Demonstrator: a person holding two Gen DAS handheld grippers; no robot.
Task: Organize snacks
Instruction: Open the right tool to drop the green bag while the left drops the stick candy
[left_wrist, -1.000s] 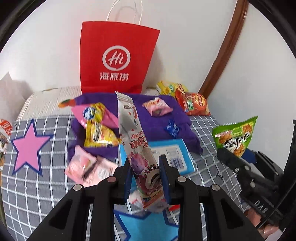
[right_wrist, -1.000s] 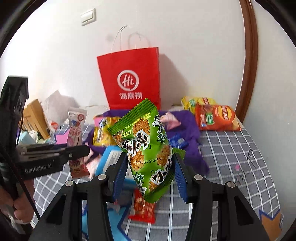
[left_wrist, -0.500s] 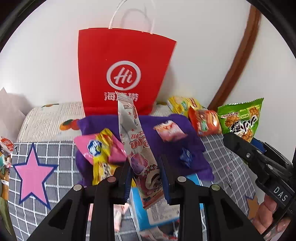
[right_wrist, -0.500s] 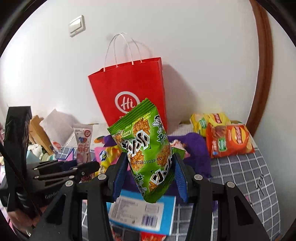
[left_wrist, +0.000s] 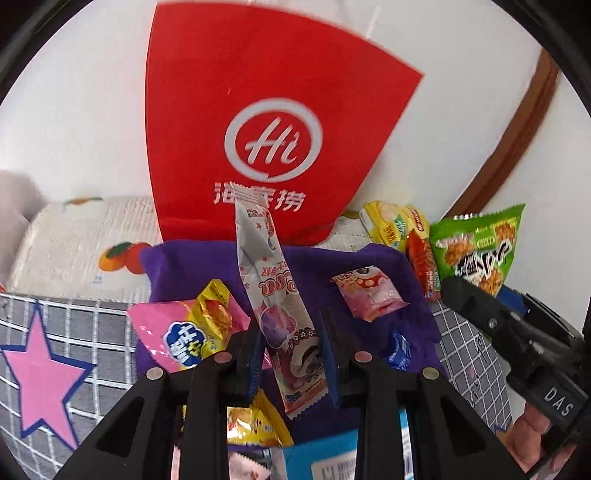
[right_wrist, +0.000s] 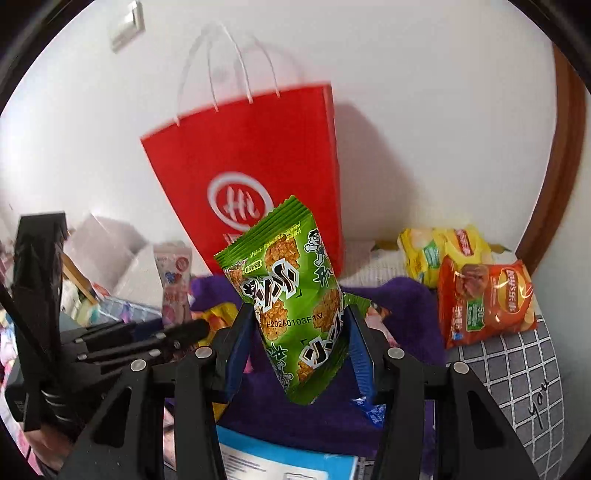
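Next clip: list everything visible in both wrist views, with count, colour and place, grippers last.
paper bag: 1, red with white logo, standing against the wall
purple cloth: 1, purple, on the bed in front of the bag
chip bags: 2, yellow and orange-red, right of the cloth
small pink packet: 1, pink, on the cloth
pink-and-yellow packets: about 2, left on the cloth
blue box: 1, blue and white, near edge
grid blanket: 1, grey with stars
long wafer packet: 1, white-pink, held upright
green snack bag: 1, green, held upright
left gripper: black, clamping the wafer packet
right gripper: black, clamping the green bag
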